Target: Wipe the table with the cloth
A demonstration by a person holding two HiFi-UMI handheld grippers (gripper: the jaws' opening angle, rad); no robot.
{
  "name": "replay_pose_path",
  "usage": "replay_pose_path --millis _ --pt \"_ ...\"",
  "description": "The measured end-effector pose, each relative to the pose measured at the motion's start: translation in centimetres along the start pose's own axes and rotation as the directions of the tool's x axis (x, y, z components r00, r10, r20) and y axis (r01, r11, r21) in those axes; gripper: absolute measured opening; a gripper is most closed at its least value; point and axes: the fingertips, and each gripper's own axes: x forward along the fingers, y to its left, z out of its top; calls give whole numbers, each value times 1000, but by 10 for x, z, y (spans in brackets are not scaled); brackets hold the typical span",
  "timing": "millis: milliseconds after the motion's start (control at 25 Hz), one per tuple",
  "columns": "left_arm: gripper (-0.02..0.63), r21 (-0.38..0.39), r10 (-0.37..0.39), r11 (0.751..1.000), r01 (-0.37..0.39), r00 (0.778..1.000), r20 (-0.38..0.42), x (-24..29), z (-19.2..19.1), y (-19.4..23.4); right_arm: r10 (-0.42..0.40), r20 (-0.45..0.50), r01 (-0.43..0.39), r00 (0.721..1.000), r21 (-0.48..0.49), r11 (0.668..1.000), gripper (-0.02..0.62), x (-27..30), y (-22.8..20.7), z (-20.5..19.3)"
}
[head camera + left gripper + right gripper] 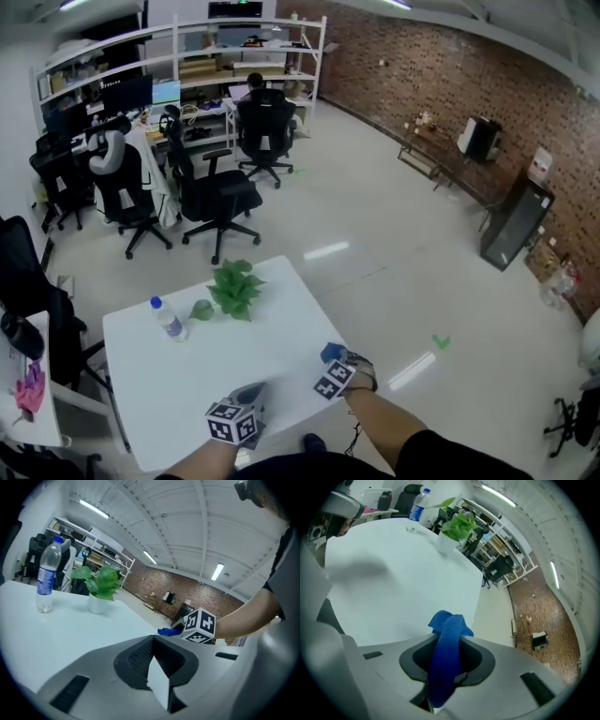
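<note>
**Right claw grips the blue cloth at the desk's near edge**

The right claw is clamped on the cloth. Its jaws stand only narrowly apart, with the blue fabric pinched between them. A crumpled tuft of the cloth sticks out past the jaw tips, and the rest runs back through the jaws toward the claw's body. The tuft sits over the white desk, close to its edge; whether it presses on the surface cannot be told.

The left claw holds nothing. Its jaws are drawn together, with just a thin wedge of the pale desk showing between them. It is low over the desk, beside the right claw and apart from it. In the left gripper view, the right claw's marker cube shows ahead and to the right, with a bit of blue cloth just beside it.

Well ahead of both claws, at the far side of the desk, a small green plant stands in a white pot. A clear water bottle with a blue cap stands upright to the plant's left, near it but not touching. The desk between the claws and these two is bare.

Beyond the desk's far edge, black office chairs stand on a pale floor. A brick wall runs off to the right of the right claw.
</note>
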Motion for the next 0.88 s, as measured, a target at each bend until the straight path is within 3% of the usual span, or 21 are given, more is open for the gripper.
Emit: replay_pose_path --millis 160,280,600,880 --pt "0 20 -72 997 73 995 -70 44 -17 -41 30 -50 -27 998 62 998 78 10 -4 -69" --pt "0 24 -95 995 98 990 -106 65 -26 -58 54 -39 -51 998 63 997 88 17 6 -89" --pt "0 21 -111 993 115 983 -145 79 -36 -77 60 4 -60 998 87 994 98 17 4 -87" --pt "0 23 -92 995 95 989 -116 49 -22 -60 90 34 -94 995 138 986 230 4 7 -75"
